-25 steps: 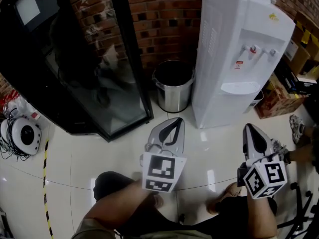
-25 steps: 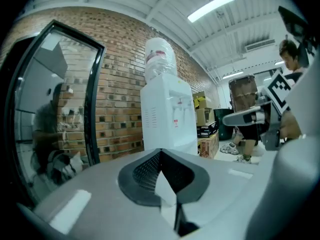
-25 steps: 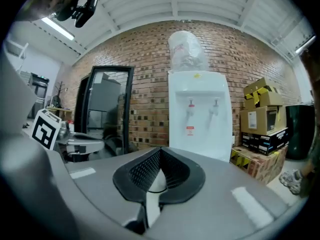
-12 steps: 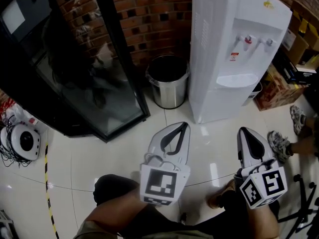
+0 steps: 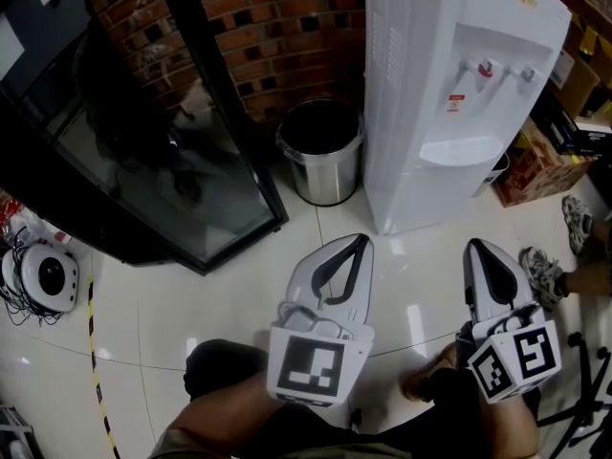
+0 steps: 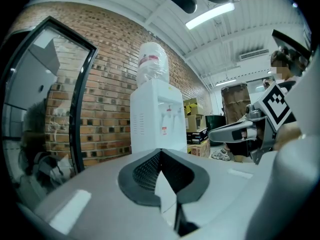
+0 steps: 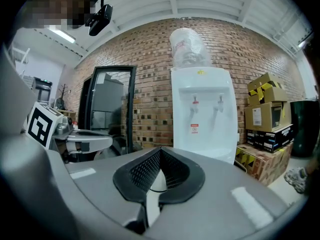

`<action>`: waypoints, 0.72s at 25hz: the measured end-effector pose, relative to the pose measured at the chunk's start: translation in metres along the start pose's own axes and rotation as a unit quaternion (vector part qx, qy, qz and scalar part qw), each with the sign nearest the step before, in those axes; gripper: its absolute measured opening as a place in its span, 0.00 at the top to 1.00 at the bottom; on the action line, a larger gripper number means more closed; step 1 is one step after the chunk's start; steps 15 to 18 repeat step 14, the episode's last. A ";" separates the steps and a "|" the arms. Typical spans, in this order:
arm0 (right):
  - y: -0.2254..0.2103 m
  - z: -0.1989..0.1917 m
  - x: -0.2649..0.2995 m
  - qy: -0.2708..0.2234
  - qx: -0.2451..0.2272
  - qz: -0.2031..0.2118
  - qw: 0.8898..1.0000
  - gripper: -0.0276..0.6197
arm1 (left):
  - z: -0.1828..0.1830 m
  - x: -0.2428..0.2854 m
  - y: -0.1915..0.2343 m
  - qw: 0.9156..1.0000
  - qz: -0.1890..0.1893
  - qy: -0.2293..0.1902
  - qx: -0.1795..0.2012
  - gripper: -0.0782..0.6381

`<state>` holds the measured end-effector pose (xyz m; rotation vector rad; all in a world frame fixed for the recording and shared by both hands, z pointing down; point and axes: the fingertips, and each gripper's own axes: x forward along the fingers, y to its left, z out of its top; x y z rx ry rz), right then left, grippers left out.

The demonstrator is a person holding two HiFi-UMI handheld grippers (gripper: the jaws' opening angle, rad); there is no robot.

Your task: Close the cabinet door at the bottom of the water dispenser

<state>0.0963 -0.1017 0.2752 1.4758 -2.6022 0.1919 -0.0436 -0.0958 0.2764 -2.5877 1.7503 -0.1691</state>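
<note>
Ahead of the fingers, the water dispenser [image 5: 449,94] is white, with one red tap [image 5: 486,68] and a second that looks blue, though it is too small to be sure. Beyond the fingers to their left, the wall [image 5: 287,27] is red-brown brick flecked with dark bricks, and the bin [image 5: 323,175] is bare steel, black inside. The left gripper [image 5: 355,243] and right gripper [image 5: 478,248] are pale grey with black cross-ribbed pads [image 6: 145,171]. Their cubes [image 5: 311,366] bear black-and-white squares. The floor [image 5: 191,285] is glossy cream.

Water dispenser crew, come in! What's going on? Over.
Left gripper shut, empty. Right gripper shut, empty. Both short of water dispenser; bottom door state unclear from here. Steel bin beside it, off the path.
</note>
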 end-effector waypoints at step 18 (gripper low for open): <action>0.001 -0.004 0.005 0.005 -0.013 -0.005 1.000 0.94 | -0.002 -0.002 0.001 1.000 0.006 0.001 -0.004 0.89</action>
